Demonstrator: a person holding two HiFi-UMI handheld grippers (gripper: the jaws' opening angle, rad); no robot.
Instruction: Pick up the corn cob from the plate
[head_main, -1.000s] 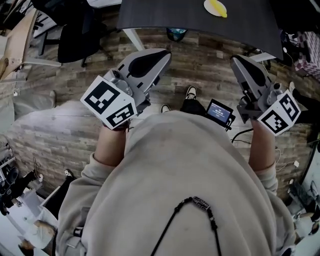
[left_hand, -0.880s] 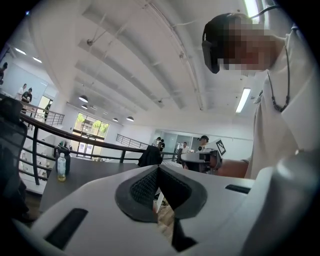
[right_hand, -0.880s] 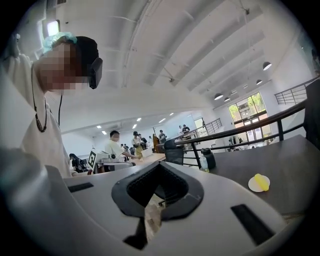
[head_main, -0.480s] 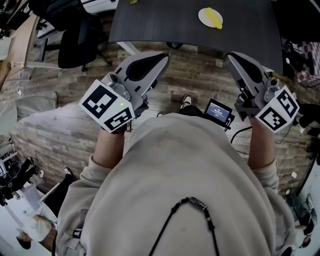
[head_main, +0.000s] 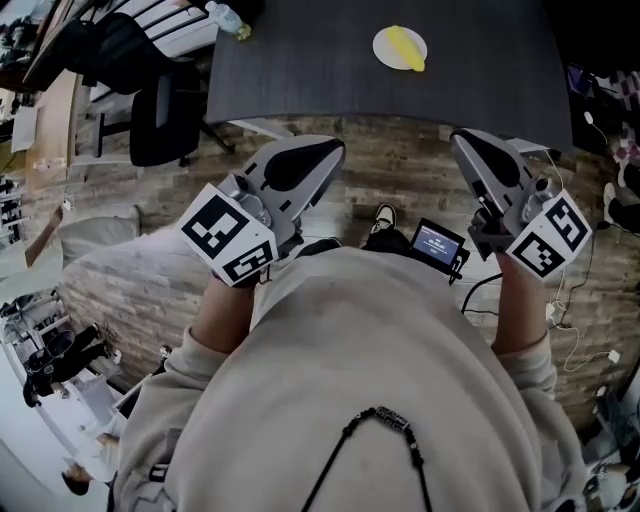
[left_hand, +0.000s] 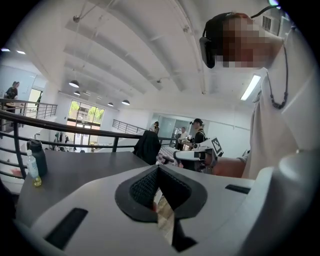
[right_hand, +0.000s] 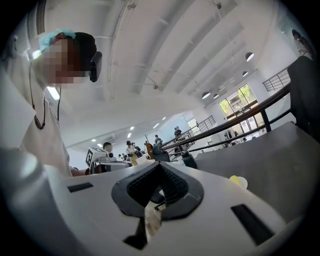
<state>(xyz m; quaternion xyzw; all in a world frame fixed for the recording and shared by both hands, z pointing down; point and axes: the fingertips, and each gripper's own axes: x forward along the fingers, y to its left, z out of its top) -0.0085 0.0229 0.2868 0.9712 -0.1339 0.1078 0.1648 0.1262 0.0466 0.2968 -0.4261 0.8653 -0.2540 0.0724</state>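
A yellow corn cob (head_main: 405, 47) lies on a small white plate (head_main: 382, 52) on the dark table (head_main: 300, 60), far ahead of me. In the right gripper view the corn cob (right_hand: 235, 180) and plate (right_hand: 243, 183) show small at the right. My left gripper (head_main: 325, 150) and right gripper (head_main: 462, 140) hang over the wooden floor, short of the table's near edge. Both point at the table. The left gripper (left_hand: 159, 169) has its jaws together with nothing between them, and so does the right gripper (right_hand: 160, 165).
A black office chair (head_main: 165, 110) stands left of the table. A plastic bottle (head_main: 228, 20) sits at the table's far left corner, and a dark bottle (left_hand: 37, 157) stands beside it. A small screen device (head_main: 437, 245) hangs at my waist. People stand far off.
The table with the plate has come lower and nearer in the head view. Both grippers have travelled forward with me toward it, still shut.
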